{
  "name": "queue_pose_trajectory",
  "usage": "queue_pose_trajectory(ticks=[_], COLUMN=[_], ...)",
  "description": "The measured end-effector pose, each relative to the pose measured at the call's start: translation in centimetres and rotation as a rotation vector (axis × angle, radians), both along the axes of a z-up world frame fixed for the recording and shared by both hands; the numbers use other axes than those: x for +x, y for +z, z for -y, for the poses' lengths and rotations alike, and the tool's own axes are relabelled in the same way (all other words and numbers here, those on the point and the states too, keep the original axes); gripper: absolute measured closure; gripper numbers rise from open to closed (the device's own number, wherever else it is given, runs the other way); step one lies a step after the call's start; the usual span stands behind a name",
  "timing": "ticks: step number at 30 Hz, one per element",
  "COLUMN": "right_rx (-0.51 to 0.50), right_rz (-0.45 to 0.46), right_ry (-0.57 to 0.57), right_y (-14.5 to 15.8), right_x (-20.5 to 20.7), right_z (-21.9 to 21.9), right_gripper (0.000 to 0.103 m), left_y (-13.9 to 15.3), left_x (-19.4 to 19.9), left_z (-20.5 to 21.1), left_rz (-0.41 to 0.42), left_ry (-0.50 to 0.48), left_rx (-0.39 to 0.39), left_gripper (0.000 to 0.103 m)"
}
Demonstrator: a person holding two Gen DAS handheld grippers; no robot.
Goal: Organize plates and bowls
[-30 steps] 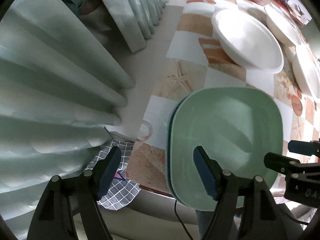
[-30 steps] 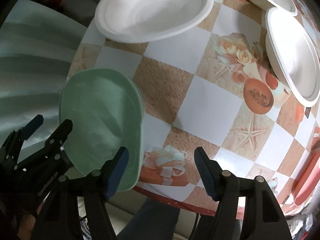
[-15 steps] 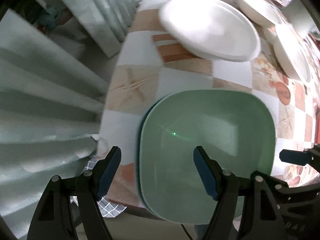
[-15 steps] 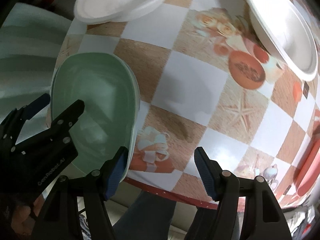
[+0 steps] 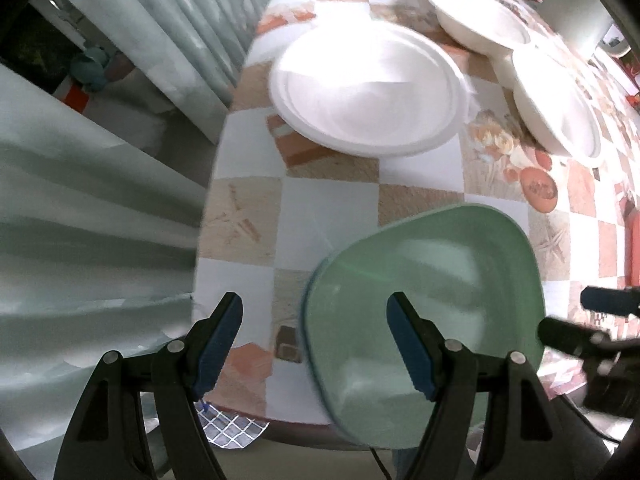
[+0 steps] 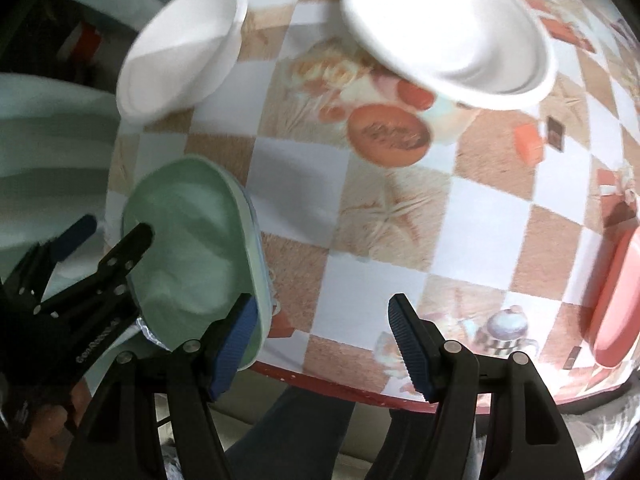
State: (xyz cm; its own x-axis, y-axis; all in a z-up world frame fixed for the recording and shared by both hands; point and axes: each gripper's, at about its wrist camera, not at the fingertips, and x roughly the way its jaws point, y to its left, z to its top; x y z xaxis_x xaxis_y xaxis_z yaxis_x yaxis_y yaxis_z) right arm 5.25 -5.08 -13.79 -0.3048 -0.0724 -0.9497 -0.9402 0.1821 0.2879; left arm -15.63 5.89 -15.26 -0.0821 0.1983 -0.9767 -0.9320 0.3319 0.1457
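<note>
A pale green square plate [image 5: 432,300] lies on a second plate of like shape at the table's front edge, overhanging it. My left gripper [image 5: 314,344] hovers open over its left rim, and nothing is gripped. In the right wrist view the same green plate [image 6: 192,248] sits at the left. My right gripper [image 6: 322,340] is open over bare tablecloth beside the plate's right rim. The left gripper [image 6: 80,260] shows there above the plate. White bowls stand farther back: one large [image 5: 368,88], two more [image 5: 556,108] [image 5: 476,20].
The table has a checkered cloth [image 6: 380,240] with shell and flower prints and a red front edge. A red plate [image 6: 616,300] lies at the far right. Pale curtains [image 5: 100,200] hang left of the table. A person's trouser leg [image 6: 292,432] is below the edge.
Both grippers have slid right along the table's front edge and rolled a little. The red plate has come into the right wrist view. No dish has moved.
</note>
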Motion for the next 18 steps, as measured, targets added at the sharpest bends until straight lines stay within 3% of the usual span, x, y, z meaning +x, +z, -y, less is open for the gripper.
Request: queue_pose_trajectory(ticks=[6, 15, 18], right_rx=[0.027, 0.05, 0.033], right_rz=[-0.013, 0.013, 0.015], right_ry=[-0.078, -0.184, -0.223], right_y=[1.5, 4.3, 4.3], right_x=[3.9, 11.4, 11.1], right_z=[1.0, 2.9, 3.5], right_gripper=[0.034, 0.034, 0.034], left_y=[2.0, 3.6, 3.8], left_x=[1.0, 3.9, 5.6], left_z=[1.2, 1.8, 2.3], left_rz=[-0.001, 0.04, 0.066], left_ry=[-0.039, -0.123, -0.152], left_rx=[0.032, -0.001, -0.029], left_gripper=[0.025, 0.025, 0.025])
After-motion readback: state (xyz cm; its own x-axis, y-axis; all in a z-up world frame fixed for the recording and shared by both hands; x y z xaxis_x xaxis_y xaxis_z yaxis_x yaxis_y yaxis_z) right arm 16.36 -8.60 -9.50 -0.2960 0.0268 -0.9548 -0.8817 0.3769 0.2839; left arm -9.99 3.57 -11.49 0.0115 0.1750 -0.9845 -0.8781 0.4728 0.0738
